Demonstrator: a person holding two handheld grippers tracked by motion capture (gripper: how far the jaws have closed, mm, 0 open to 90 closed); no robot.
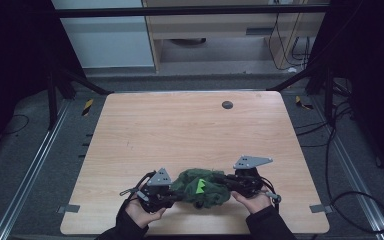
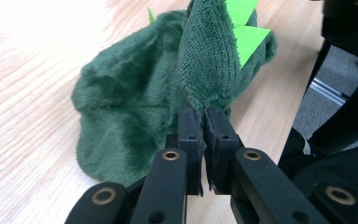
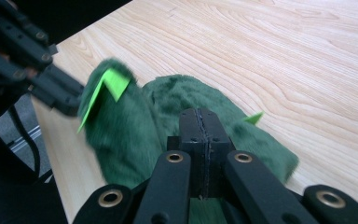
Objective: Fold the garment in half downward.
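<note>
currently the dark green plush cloth (image 1: 201,187), a fleecy piece with bright green felt spikes (image 2: 247,37), lies bunched on the tabletop (image 1: 190,130) near its front edge, between my two hands. left gripper (image 2: 204,116): jaws pinched together on a raised fold of the plush, the fabric standing up tented from the tips. right gripper (image 3: 200,122): jaws clenched flat against each other, tips sunk in the pile on the opposite side of the cloth; a thin edge seems caught between them, though i can't see it clearly.

handling judgement: light, limp, no stiffness at all; it will drape and sag from wherever i hold it. the pile is grippy rather than slick, nothing fragile. best holds are hems or single-layer edges well apart on the cloth, so it spreads under tension; a thick bunched fold would slip through. i would avoid the felt spikes, which may crease or tear off.
</note>
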